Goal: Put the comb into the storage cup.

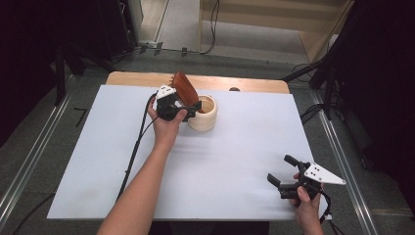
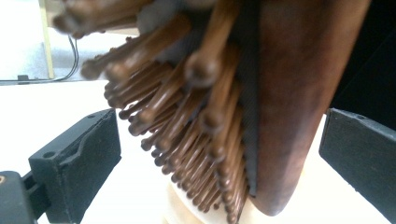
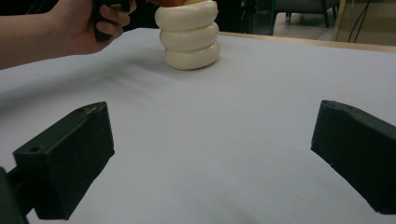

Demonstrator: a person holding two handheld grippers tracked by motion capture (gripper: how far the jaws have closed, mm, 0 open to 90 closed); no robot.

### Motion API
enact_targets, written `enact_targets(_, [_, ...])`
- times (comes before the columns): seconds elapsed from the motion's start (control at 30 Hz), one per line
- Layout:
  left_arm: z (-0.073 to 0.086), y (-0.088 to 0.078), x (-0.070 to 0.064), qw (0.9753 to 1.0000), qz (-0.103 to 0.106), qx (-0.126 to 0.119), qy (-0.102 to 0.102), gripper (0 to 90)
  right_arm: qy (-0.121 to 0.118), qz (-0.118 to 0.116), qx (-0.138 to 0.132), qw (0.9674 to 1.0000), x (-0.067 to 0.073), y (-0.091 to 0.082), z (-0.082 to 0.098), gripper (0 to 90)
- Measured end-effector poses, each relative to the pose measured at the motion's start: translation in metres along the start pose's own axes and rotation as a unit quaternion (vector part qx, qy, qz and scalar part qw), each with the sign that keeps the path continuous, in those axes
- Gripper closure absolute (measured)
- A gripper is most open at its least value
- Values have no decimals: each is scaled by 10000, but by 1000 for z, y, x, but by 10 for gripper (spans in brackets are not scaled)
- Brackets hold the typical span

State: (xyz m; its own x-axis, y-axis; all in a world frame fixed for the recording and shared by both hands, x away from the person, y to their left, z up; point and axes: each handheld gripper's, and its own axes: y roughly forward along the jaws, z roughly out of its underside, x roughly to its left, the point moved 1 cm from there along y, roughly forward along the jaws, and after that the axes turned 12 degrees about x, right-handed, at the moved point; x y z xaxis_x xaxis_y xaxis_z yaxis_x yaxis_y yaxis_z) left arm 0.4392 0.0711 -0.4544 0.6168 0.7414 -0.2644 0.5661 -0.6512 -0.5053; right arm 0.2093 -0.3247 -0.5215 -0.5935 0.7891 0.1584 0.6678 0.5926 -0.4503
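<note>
Wooden table (image 1: 244, 84) under white sheet (image 1: 235, 147). Grey floor (image 1: 29, 147) with metal rails (image 1: 34, 152), loose cables (image 1: 213, 29). Pale wooden shelving (image 1: 313, 29) behind; dark surroundings.

no legible text, labels or numbers

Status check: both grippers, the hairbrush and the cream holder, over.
Left gripper open, jaws clear of hairbrush. Brush stands handle-down in cream holder. Right gripper open, idle near table edge. Nothing in the way.

A hairbrush (image 1: 186, 88) stands tilted in a ribbed holder (image 1: 204, 113) at 12 o'clock on the tabletop (image 1: 235, 147), left tongs (image 1: 188, 107) around it; right tongs (image 1: 283, 171) at 4 o'clock, well apart.
</note>
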Motion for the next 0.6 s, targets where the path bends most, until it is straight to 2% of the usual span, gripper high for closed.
enact_targets(0.27, [5, -3, 3, 10000, -24, -9, 36, 0, -5, 1, 2, 10000, 0, 0, 0, 0])
enact_targets(0.4, [9, -7, 3, 9998, -18, -4, 204, 0, -13, 8, -2, 10000, 0, 0, 0, 0])
enact_targets(0.6, [13, -12, 3, 9994, -74, 17, 327, 0, -22, 13, 5, 10000, 0, 0, 0, 0])
